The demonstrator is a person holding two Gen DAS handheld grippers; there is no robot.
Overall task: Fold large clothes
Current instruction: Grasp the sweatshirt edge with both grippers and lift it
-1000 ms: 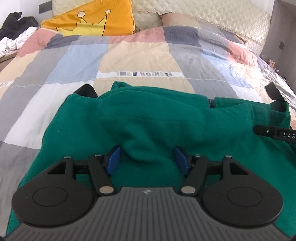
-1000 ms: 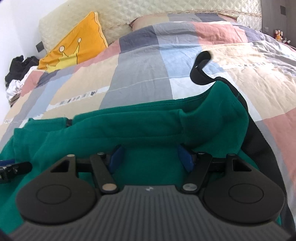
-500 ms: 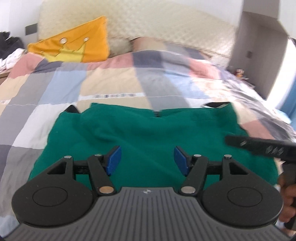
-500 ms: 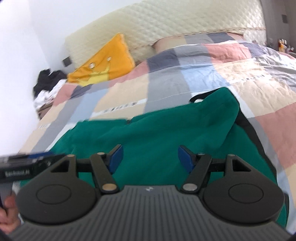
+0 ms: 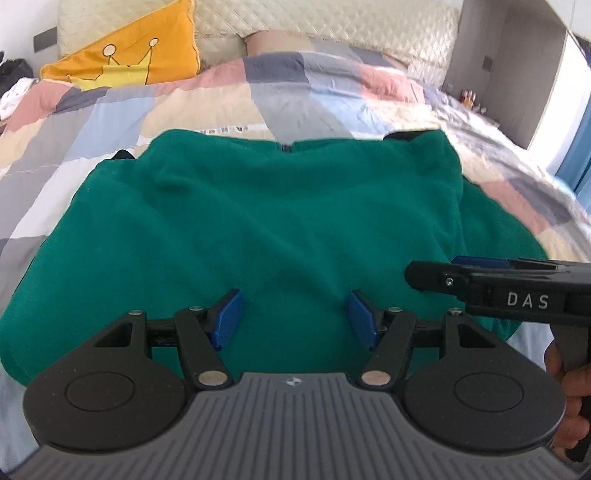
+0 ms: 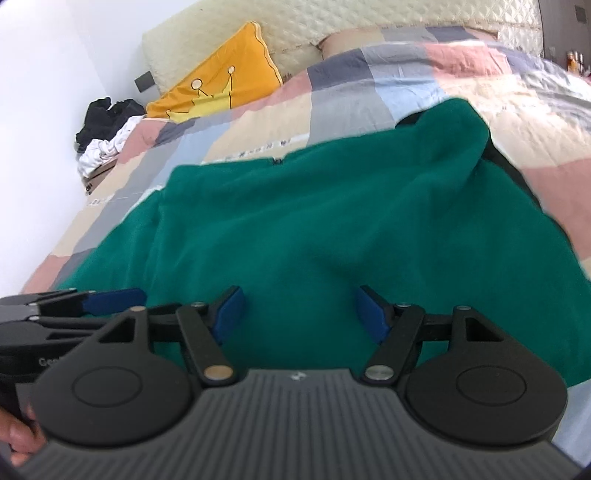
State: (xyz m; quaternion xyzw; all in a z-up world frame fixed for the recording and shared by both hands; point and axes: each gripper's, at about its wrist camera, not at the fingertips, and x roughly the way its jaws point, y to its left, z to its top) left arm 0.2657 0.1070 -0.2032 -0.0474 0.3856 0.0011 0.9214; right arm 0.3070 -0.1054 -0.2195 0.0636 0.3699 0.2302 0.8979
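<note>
Green garment lay spread flat on the bed, on top of a patchwork quilt — broad folded slab, far edge straight with a small zipper end at its middle. Bits of black trim poked out at the far left corner and along the right side. Fabric surface was soft and slightly rumpled, no sharp creases readable in the fisheye.

Left tool was released: blue pads wide apart, nothing between them, only green cloth visible behind the gap. Whether the tips touched the cloth — couldn't tell. It sat over the near edge of the garment, roughly mid-width.

Right tool was likewise released, pads spread, gripping nothing, over the near part of the garment. In the left wrist view it showed from the side at right, just beside the left tool, black body with "DAS" lettering, a hand around its handle. In the right wrist view the left tool showed at the left edge, blue pad forward, close alongside.

Background: yellow cushion with a crown print leaned against a quilted cream headboard; a pile of black and white clothes sat beside the bed at left, against a white wall.
</note>
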